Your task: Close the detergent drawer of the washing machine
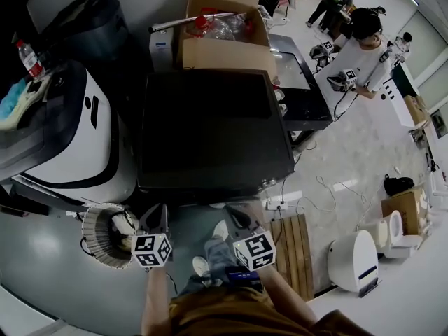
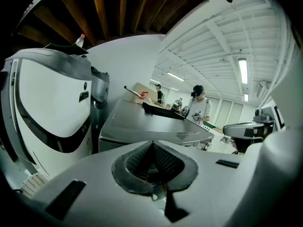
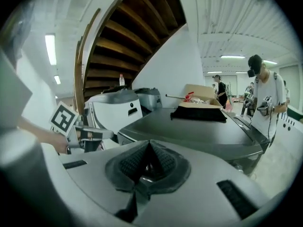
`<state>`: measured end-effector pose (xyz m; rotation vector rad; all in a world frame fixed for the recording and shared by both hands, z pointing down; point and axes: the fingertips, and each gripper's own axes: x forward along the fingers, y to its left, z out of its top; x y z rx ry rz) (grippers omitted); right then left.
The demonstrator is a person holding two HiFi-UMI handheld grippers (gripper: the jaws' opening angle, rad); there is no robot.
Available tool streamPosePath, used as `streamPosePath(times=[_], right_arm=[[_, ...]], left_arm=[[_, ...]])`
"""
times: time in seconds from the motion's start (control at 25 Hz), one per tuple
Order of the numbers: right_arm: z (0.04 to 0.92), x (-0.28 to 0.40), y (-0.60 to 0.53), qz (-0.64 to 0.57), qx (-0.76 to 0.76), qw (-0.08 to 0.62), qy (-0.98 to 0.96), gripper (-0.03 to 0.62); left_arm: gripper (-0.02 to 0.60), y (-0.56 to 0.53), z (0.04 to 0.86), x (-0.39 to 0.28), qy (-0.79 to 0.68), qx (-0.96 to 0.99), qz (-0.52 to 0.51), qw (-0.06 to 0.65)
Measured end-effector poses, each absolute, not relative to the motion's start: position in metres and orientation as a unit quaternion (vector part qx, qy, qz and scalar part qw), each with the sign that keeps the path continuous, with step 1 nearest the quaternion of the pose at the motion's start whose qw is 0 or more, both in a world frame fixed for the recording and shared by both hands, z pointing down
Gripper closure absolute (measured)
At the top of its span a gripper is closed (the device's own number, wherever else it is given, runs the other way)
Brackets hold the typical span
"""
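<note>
Facing the washing machine (image 1: 210, 131), left gripper (image 1: 157, 214) and right gripper (image 1: 233, 214) are held near its front edge, not touching. Both jaw pairs are pressed together with nothing between them; the detergent drawer cannot be made out.

Your right gripper (image 3: 148, 150): jaws pressed together, nothing between them.
Washing machine (image 3: 199, 130): dark flat top straight ahead of your jaws, not touching them.
Cardboard box (image 3: 204, 94): at the far end of that top, flaps up, with a black object (image 3: 199, 113) just in front.
White appliance (image 3: 113, 111): left of the washing machine, with a bottle (image 3: 121, 80) above it.
Your left gripper (image 3: 90, 135): at the left edge, with your hand (image 3: 54, 143) behind it.
Person (image 3: 262, 100): standing at the right.
Overhead: underside of a wooden staircase (image 3: 128, 32).
</note>
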<state>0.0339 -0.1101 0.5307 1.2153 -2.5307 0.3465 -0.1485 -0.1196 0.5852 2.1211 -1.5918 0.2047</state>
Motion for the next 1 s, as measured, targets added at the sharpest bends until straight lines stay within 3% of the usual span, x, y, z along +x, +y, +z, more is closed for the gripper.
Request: streamPosePath(times=[0.12, 0.32, 1.0], right_arm=[[0.51, 0.034, -0.104, 0.118, 0.426, 0.104, -0.891, 0.582], [0.501, 0.034, -0.084, 0.068, 0.422, 0.141, -0.893, 0.582], [0.472, 0.043, -0.026, 0.053, 0.43, 0.096, -0.896, 0.582]], left_arm=[[0.558, -0.111, 0.57, -0.144, -0.58, 0.779, 0.054, 0.232], [0.558, -0.094, 0.54, -0.141, -0.583, 0.782, 0.024, 0.219], [0.558, -0.034, 0.473, -0.136, -0.59, 0.792, -0.013, 0.157]])
